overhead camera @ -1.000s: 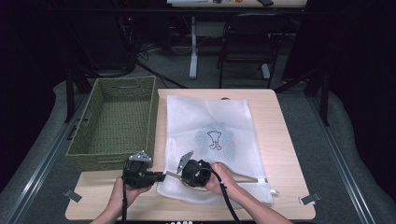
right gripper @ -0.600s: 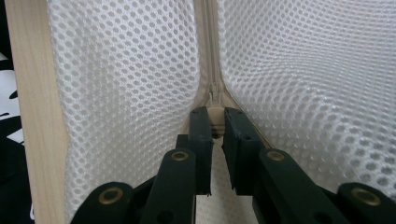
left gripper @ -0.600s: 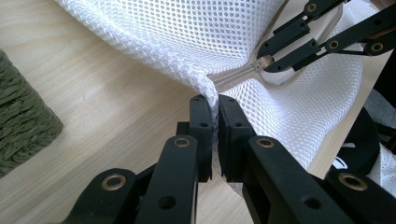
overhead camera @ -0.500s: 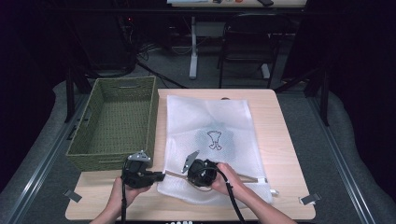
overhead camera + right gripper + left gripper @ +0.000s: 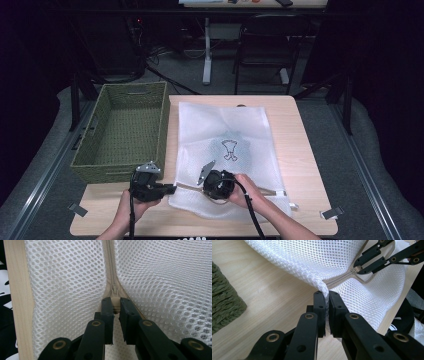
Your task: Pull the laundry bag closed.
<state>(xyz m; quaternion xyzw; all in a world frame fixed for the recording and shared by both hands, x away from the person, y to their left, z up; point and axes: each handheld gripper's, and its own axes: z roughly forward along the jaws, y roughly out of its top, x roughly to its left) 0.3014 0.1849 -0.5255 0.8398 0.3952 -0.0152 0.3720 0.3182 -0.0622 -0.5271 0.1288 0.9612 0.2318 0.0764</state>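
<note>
Compared with one second ago, we see almost no change on the bench. Our right tongs sit a little nearer to the left tongs than before, and the left ones keep their place. Both stay clenched. The left tongs pinch the corner of the white mesh bag where the zipper line ends, and the right tongs grip the beige zipper pull, with the closed teeth running away above it.

We judge that the zipper work is in hand but moves slowly: the left grip anchors the cloth while the right one draws the slider along. The small shift suggests that the slider advances only a little, so most of the zipper is probably not yet travelled.

The bag lies flat on the middle of the light wooden bench, its near edge lifted by our tongs. A green woven basket stands just beside it at the left, empty. Behind the bench the room is dark, with a folding chair and some table legs on a grey floor.
</note>
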